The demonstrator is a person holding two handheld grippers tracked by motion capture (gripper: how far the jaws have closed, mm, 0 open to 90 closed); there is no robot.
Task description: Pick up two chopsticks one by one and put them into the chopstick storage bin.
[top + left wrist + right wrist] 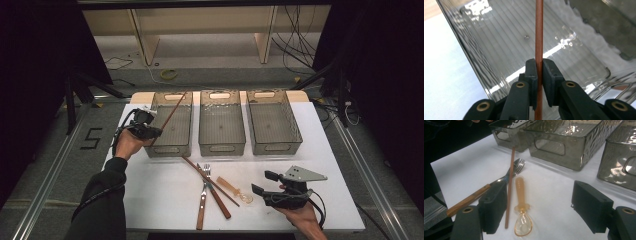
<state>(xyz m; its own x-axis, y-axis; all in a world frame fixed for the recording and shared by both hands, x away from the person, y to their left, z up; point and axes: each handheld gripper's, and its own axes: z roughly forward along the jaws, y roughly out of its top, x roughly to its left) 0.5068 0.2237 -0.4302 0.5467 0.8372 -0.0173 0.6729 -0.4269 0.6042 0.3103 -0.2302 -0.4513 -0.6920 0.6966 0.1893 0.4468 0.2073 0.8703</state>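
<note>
My left gripper (150, 132) is shut on a thin reddish-brown chopstick (172, 112) near its lower end. The stick slants up and away over the left grey clear bin (170, 147). In the left gripper view the pads (532, 72) pinch the chopstick (539, 35) above the bin's ribbed floor (499, 47). My right gripper (263, 182) is held low over the table's front right with its jaws open and nothing between them. In the right gripper view its gripper (541, 207) frames an amber clear spoon (522, 202), a second chopstick (510, 187) and a wooden-handled fork (511, 173).
Three grey clear bins stand in a row at the back; the middle bin (222, 145) and right bin (275, 145) hold nothing. Loose on the white table (160, 195) lie the chopstick (200, 172), fork (202, 207), another wooden-handled utensil (222, 205) and spoon (235, 190).
</note>
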